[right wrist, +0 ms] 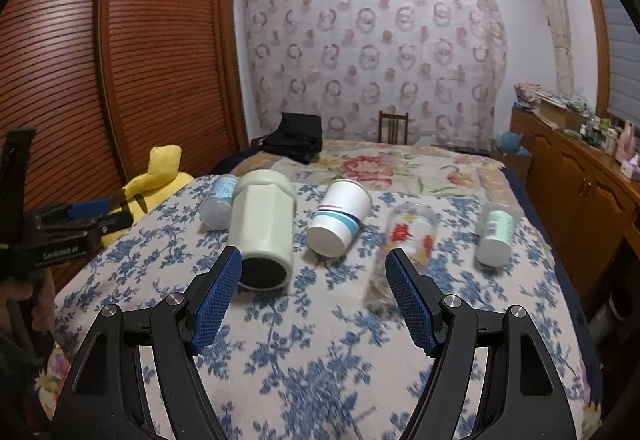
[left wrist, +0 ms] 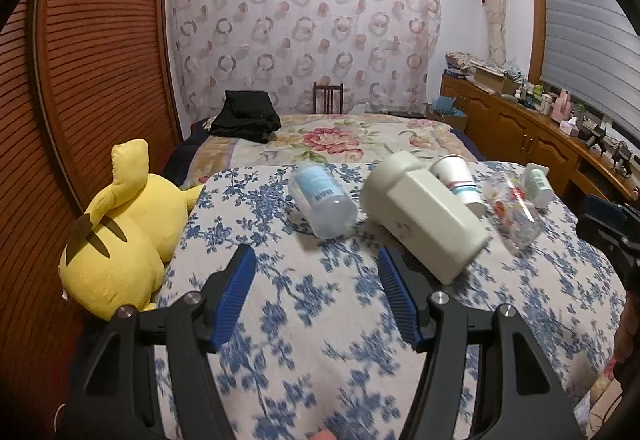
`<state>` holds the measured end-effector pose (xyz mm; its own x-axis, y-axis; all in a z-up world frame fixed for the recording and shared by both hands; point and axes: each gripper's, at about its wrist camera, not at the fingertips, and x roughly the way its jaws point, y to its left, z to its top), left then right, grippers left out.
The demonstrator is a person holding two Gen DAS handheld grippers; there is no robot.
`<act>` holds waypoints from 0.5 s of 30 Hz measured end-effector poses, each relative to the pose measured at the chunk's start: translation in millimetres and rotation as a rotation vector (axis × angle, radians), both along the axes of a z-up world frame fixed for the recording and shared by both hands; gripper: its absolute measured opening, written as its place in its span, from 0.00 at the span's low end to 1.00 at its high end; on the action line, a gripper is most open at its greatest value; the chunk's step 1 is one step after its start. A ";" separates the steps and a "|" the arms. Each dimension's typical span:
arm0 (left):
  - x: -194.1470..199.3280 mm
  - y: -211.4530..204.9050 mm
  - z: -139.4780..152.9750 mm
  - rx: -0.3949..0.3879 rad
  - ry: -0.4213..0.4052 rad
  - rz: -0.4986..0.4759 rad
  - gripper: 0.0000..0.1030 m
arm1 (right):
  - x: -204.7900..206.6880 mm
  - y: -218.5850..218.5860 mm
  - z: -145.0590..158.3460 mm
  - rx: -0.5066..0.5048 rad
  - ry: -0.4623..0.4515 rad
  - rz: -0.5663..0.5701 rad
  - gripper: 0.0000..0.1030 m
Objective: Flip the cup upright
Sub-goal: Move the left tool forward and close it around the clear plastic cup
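Several cups lie on their sides on the blue-flowered bedspread [right wrist: 320,340]. A cream faceted mug [right wrist: 262,228] [left wrist: 424,216], a white paper cup with stripes [right wrist: 340,218] [left wrist: 458,180], a clear glass with red flowers [right wrist: 408,240] [left wrist: 512,208], a frosted cup with a blue label [left wrist: 322,196] [right wrist: 219,200], and a frosted cup with a green label [right wrist: 496,232] [left wrist: 536,184]. My left gripper [left wrist: 316,260] is open and empty, just short of the mug and blue-label cup. My right gripper [right wrist: 314,260] is open and empty, between the mug and the glass.
A yellow plush toy [left wrist: 124,232] lies at the bed's left edge beside a wooden slatted wardrobe [left wrist: 88,80]. A black bag [left wrist: 248,116] and a chair [left wrist: 328,98] are at the far end. A wooden dresser [left wrist: 532,128] with clutter runs along the right.
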<state>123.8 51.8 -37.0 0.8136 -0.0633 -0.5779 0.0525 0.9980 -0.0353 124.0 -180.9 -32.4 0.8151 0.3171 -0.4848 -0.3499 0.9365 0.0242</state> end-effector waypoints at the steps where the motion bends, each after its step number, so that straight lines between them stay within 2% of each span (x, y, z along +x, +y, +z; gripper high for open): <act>1: 7.9 2.9 -0.8 -0.005 0.012 0.002 0.61 | 4.3 2.2 -1.0 -0.006 0.005 0.004 0.74; 15: 119.4 12.4 -19.6 -0.071 0.158 0.004 0.61 | 62.0 14.7 -5.6 -0.045 0.062 0.044 0.74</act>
<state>243.2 64.2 -56.6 0.7137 -0.1049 -0.6926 0.0364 0.9929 -0.1128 186.0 -166.2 -38.0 0.7689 0.3289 -0.5484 -0.3900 0.9208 0.0054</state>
